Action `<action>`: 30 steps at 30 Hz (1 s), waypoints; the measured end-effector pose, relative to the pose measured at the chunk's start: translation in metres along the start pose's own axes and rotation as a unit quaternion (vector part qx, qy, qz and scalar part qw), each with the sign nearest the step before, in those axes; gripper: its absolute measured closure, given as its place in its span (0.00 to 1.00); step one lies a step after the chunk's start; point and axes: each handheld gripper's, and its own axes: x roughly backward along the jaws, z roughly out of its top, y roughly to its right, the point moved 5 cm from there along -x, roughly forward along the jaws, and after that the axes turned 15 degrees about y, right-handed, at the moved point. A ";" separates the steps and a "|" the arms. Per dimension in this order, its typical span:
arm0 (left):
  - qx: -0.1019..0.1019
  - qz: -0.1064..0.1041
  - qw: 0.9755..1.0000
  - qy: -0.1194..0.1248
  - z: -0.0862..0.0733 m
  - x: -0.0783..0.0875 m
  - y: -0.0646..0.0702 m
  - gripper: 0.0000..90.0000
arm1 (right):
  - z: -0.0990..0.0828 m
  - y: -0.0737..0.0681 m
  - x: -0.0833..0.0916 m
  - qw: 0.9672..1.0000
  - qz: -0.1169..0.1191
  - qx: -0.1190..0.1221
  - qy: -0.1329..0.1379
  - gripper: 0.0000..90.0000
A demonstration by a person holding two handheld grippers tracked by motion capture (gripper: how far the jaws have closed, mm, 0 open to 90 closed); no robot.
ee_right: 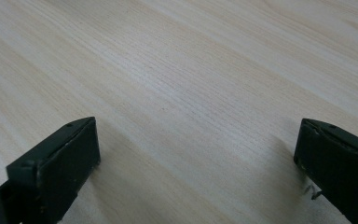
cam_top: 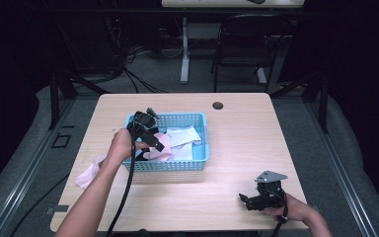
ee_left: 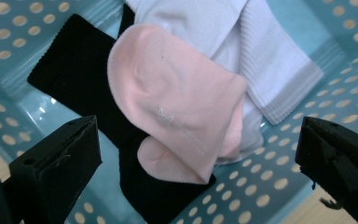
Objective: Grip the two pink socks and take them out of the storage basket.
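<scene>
Both left gripper [ee_left: 198,154] fingers [ee_left: 56,163] flank, untouching, the pink sock [ee_left: 177,102].

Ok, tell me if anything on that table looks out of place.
One pink sock lies on the table outside the blue basket, at its left front corner, while the other socks sit inside under the open left gripper.

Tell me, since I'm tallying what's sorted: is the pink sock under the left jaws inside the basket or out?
Inside. The pink sock lies on the black sock and white sock, with the basket's perforated blue floor around them.
</scene>
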 end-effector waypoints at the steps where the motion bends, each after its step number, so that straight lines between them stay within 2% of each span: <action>1: -0.004 0.003 1.000 -0.003 -0.001 -0.004 0.001 0.00 | 0.000 0.000 0.000 1.000 0.000 0.000 0.000 0.00; 5: -0.003 -0.003 1.000 -0.012 -0.004 -0.016 0.003 0.05 | 0.000 0.000 0.000 1.000 0.000 0.000 0.000 0.00; 11: -0.009 -0.007 0.999 -0.030 -0.007 -0.025 0.006 0.26 | 0.000 0.000 0.000 1.000 0.000 0.000 0.000 0.00; 15: -0.014 0.000 0.999 -0.043 -0.010 -0.030 0.006 0.34 | 0.000 0.000 0.000 1.000 0.000 0.000 0.000 0.00; 22: -0.016 0.011 0.998 -0.058 -0.013 -0.034 0.004 0.63 | 0.000 0.000 0.000 1.000 0.000 0.000 0.000 0.00; 30: -0.020 0.003 0.998 -0.054 -0.013 -0.035 0.007 0.91 | 0.000 0.000 0.000 1.000 0.000 0.000 0.000 0.00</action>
